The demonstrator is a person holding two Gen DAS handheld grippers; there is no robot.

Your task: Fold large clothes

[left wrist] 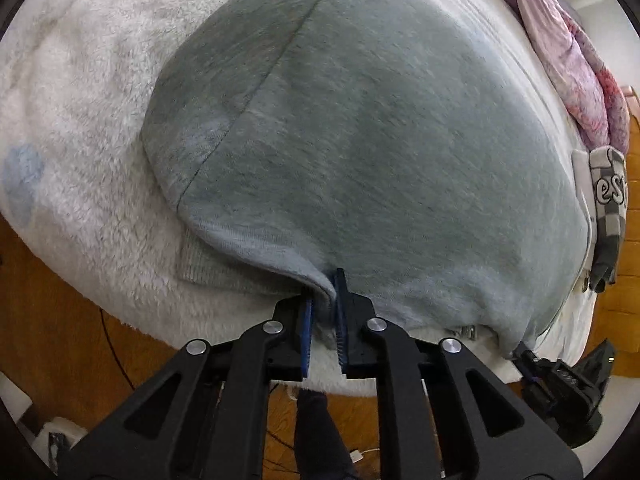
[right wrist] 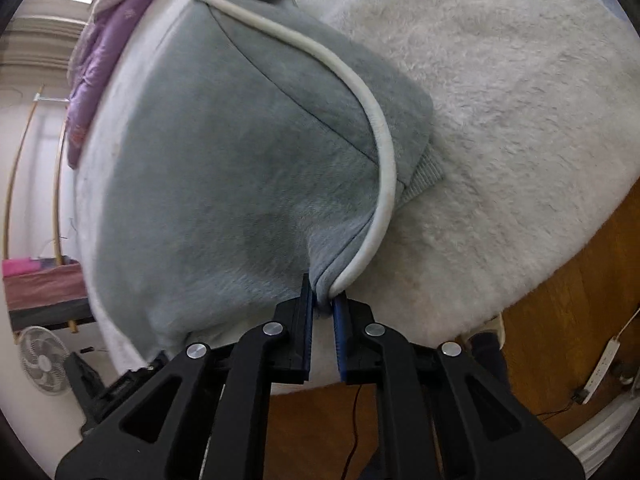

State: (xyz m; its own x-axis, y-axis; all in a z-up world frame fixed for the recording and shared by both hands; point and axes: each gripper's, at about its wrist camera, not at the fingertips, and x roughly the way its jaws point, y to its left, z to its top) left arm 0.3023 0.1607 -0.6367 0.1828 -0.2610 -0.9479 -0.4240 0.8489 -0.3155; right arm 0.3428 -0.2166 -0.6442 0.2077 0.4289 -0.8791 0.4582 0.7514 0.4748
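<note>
Garment: a large grey fleece sweatshirt (left wrist: 360, 140) lay spread over a white fluffy blanket (left wrist: 80, 120) on a bed, its near edge raised at two points.
Left hand-held gripper (left wrist: 323, 300): its black jaws, lined with blue pads, were nearly closed on a bunched fold of the sweatshirt's near hem.
Right hand-held gripper (right wrist: 323, 300): narrowed to a slim gap, it pinched a corner of the grey fleece together with the end of a thick white drawcord (right wrist: 372, 120).
Drawcord: it curved across the fabric from the far corner down to the right jaws.
Cuff: a ribbed grey sleeve cuff (right wrist: 424, 178) poked out beside the cord, resting on the blanket.
Surroundings: a pink and purple quilt (left wrist: 568, 60) was heaped along the bed's far side; a checkered grey cloth (left wrist: 610, 208) hung at the edge; wooden floor (right wrist: 560, 340) showed below; a white standing fan (right wrist: 42, 360) stood near the wall.
</note>
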